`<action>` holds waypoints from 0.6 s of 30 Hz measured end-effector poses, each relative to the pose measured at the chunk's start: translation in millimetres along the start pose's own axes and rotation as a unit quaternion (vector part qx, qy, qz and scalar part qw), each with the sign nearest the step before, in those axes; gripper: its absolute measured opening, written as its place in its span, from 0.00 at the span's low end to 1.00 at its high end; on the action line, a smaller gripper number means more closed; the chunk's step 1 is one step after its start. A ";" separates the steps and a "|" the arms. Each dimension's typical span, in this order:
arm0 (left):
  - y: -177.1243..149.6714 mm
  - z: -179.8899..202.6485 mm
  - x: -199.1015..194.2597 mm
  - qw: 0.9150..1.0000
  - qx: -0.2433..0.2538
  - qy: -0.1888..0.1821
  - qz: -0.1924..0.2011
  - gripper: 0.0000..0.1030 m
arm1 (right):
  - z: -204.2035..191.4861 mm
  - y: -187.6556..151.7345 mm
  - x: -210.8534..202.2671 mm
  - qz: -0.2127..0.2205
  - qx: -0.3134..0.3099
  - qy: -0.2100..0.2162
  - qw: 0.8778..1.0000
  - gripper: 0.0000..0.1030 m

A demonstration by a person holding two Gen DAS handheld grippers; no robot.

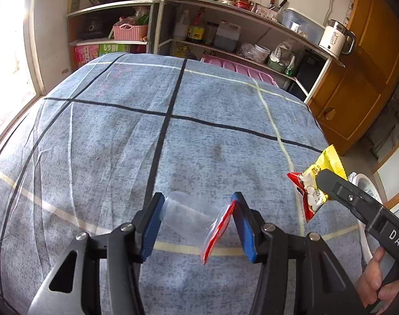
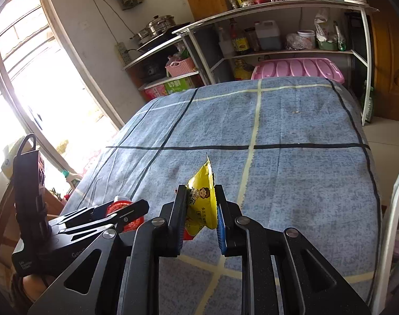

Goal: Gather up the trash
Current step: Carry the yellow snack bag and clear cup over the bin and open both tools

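Observation:
My left gripper (image 1: 198,200) is shut on a clear plastic bottle (image 1: 189,211) with a red label (image 1: 219,232), held crosswise between its blue pads above the blue checked tablecloth (image 1: 173,131). My right gripper (image 2: 200,195) is shut on a yellow and red snack wrapper (image 2: 202,202). In the left wrist view the wrapper (image 1: 320,176) hangs at the table's right edge, over a white bin (image 1: 367,186). In the right wrist view the left gripper (image 2: 131,210) shows at lower left with the red label (image 2: 118,207) in it.
Metal shelves (image 1: 225,34) with bottles, jars and a pink basket (image 1: 129,31) stand behind the table. A pink crate (image 2: 296,69) sits behind the far edge. A wooden cabinet (image 1: 356,84) is at right and a bright window (image 2: 28,92) at left.

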State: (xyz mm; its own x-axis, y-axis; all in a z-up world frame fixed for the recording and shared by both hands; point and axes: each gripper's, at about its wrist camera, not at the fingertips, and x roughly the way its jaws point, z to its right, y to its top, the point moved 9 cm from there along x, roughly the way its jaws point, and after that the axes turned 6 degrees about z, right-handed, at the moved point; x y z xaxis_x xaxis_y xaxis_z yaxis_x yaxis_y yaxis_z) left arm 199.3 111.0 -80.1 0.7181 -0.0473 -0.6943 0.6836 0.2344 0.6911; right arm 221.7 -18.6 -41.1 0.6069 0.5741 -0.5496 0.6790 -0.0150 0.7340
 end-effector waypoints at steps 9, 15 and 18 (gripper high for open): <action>6.6 75.6 -26.5 0.997 0.060 -0.041 0.021 0.53 | 45.0 15.7 -66.2 0.050 0.027 -0.031 0.998 0.20; 9.0 130.3 -40.0 0.992 0.099 -0.063 0.037 0.53 | 82.5 19.3 -112.5 0.077 0.043 -0.062 0.994 0.20; 7.9 159.6 -46.2 0.989 0.116 -0.081 0.041 0.53 | 99.4 19.7 -133.2 0.090 0.052 -0.074 0.992 0.20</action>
State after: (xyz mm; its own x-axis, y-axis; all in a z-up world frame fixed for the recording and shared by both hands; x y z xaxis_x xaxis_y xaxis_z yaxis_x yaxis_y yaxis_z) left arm 192.2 -39.9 -10.5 0.7704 -0.1963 -0.6065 0.6210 0.0158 0.7837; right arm 195.3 -176.8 6.9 0.7704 0.4290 -0.4717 0.5890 -0.1958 0.7840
